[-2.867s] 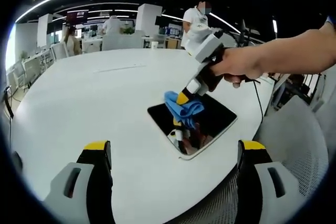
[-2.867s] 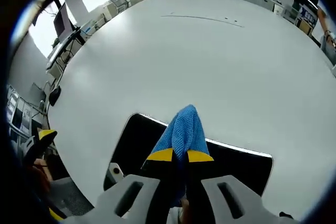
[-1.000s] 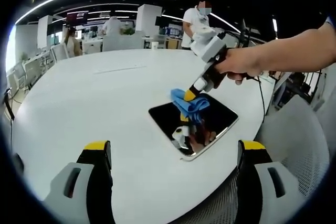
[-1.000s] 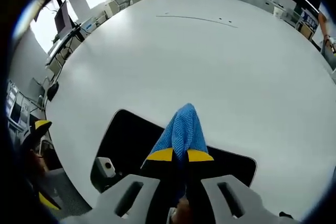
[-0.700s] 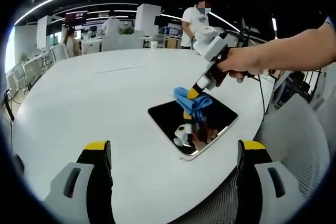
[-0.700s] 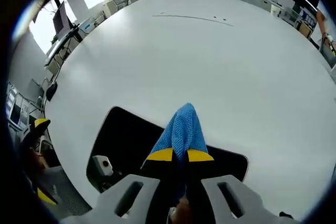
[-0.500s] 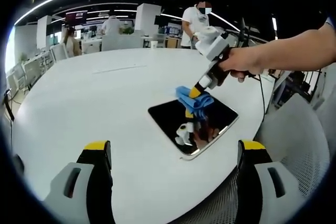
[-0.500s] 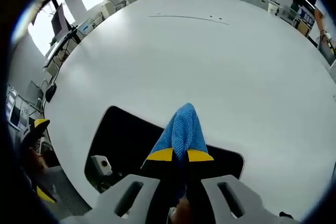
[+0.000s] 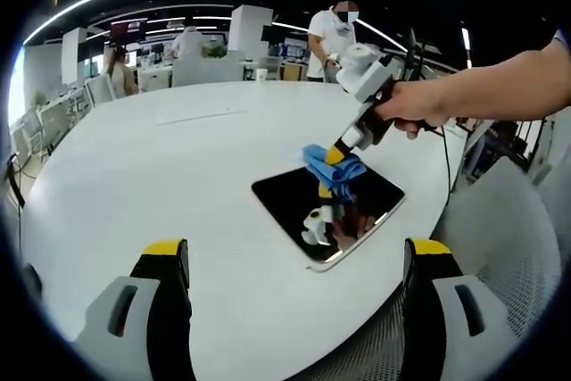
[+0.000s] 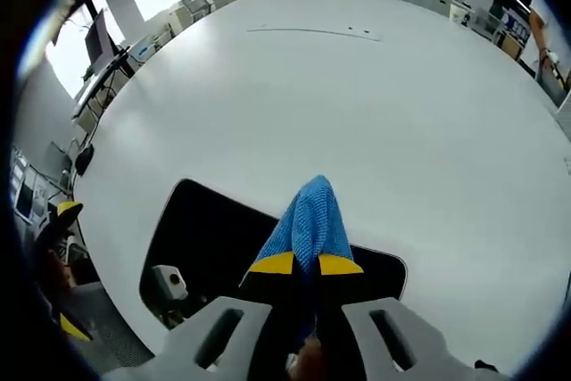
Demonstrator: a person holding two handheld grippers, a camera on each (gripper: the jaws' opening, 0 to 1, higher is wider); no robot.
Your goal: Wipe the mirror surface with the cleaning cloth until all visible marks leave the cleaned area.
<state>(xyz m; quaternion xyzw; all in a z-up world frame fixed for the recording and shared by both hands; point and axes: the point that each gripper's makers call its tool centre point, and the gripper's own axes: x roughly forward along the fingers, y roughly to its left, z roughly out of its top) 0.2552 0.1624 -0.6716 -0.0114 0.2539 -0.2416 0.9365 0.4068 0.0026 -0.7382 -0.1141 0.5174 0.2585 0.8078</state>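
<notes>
Since 2.9 s ago the blue microfibre cleaning cloth (image 9: 334,166) has slid from the middle of the dark rectangular mirror (image 9: 294,199) to its far corner, carried by the right gripper (image 9: 335,154).

Left gripper view: mirror lies flat near the edge of the round white bench (image 9: 143,176). Right gripper, held by a hand (image 9: 412,109), tilts down with the cloth pressed on the mirror's far corner. The glass reflects the gripper and cloth. Left gripper (image 9: 293,252) hovers low at the bench edge, jaws spread wide, nothing between them. A white mesh chair (image 9: 508,247) sits to the right. People stand at desks behind.

Right gripper view: the right gripper's jaws are clenched on the cloth, which bunches up past the yellow tips and touches the mirror. Mirror's long edge runs under the cloth; white bench beyond.
</notes>
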